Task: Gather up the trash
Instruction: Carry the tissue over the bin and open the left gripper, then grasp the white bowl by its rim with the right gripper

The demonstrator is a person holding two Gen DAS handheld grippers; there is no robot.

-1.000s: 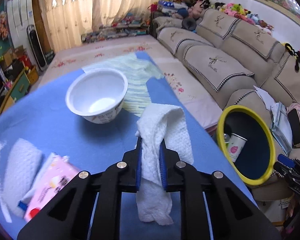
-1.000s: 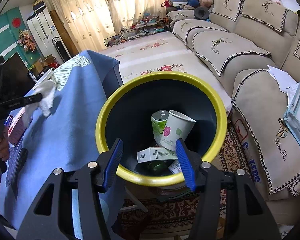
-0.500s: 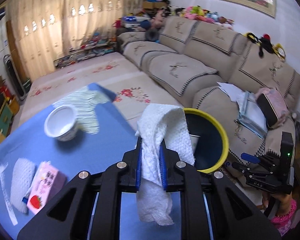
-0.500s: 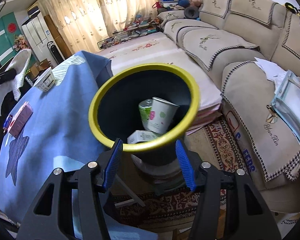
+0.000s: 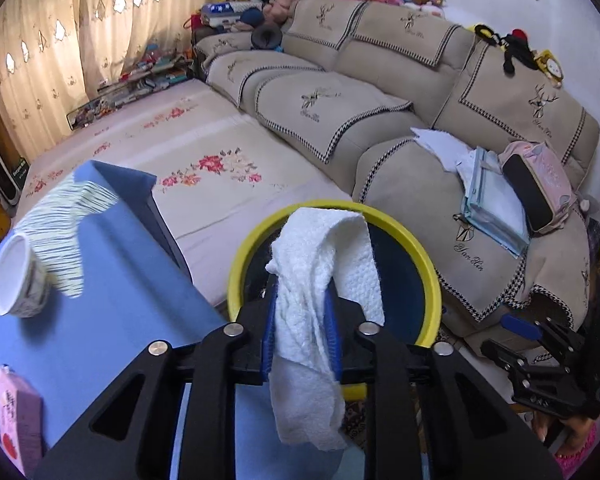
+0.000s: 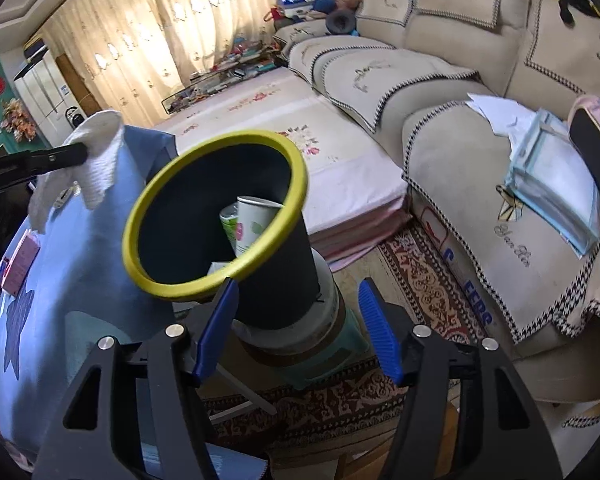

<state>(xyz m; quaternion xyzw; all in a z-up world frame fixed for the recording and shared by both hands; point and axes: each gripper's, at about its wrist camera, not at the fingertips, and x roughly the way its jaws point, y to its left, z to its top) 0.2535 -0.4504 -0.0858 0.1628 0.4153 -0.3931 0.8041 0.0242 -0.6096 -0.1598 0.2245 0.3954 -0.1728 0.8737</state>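
White paper towel (image 5: 320,280) hangs between the blue pads of the left gripper (image 5: 302,328), whose jaws are opening though the pads touch it on both sides. In the left wrist view the towel hangs in front of the yellow-rimmed bin (image 5: 424,264), so the drop looks close but not yet made. Back from the bin, on the blue table (image 5: 112,280), lie a white bowl (image 5: 12,276) on its side and a pink carton (image 5: 18,416); I judge both left to collect.

In the right wrist view the bin (image 6: 216,208) already holds a paper cup (image 6: 256,224), a green can (image 6: 230,224) and a small box, part hidden by the rim. The right gripper (image 6: 298,328) is just beside the bin's base, jaws opening with nothing between them. The left gripper's towel (image 6: 96,156) is seen near the bin's rim, on the table side.
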